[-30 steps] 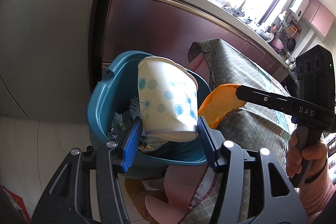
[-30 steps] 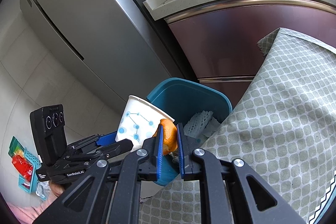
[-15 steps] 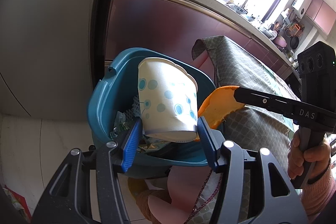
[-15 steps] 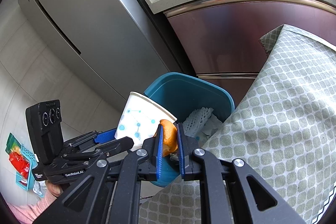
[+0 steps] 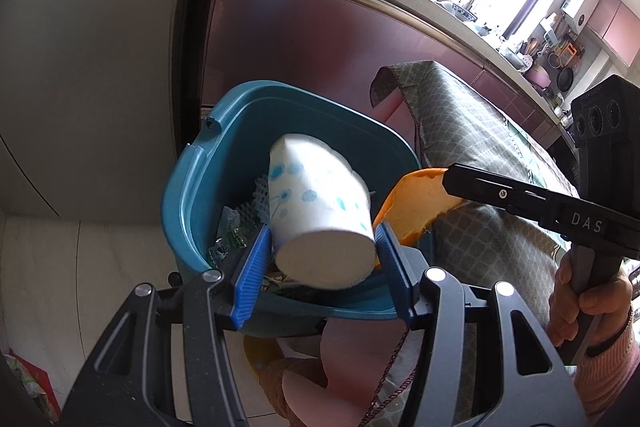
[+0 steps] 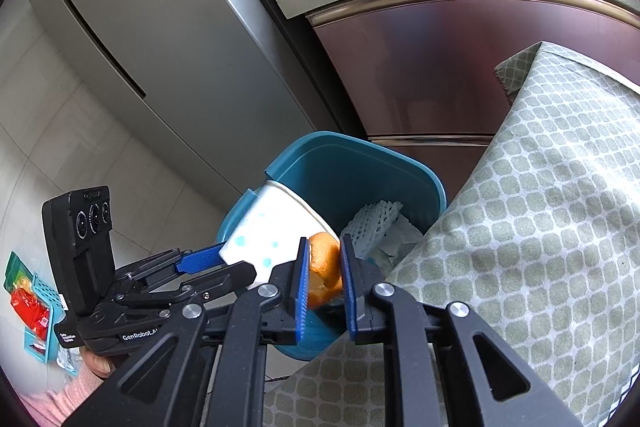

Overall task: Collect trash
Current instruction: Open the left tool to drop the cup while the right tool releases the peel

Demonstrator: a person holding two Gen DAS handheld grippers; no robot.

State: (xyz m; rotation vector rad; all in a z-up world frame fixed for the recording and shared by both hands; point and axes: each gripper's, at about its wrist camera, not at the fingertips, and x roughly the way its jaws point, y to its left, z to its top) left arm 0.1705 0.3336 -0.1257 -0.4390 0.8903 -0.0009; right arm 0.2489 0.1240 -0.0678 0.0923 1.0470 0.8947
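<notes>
The left tool (image 5: 324, 247) has its blue pads spread to either side of a dotted paper cup (image 5: 316, 215), which is motion-blurred and tilted mouth-first into the teal bin (image 5: 192, 195); whether the pads touch the cup cannot be determined. The right tool (image 6: 324, 275) pinches an orange peel (image 6: 325, 269) above the bin's near rim, beside the cloth-covered bench (image 6: 540, 227). White foam netting (image 6: 374, 221) lies inside the bin.

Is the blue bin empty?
No, the blue bin already holds white foam netting and crumpled wrappers at the bottom.
</notes>
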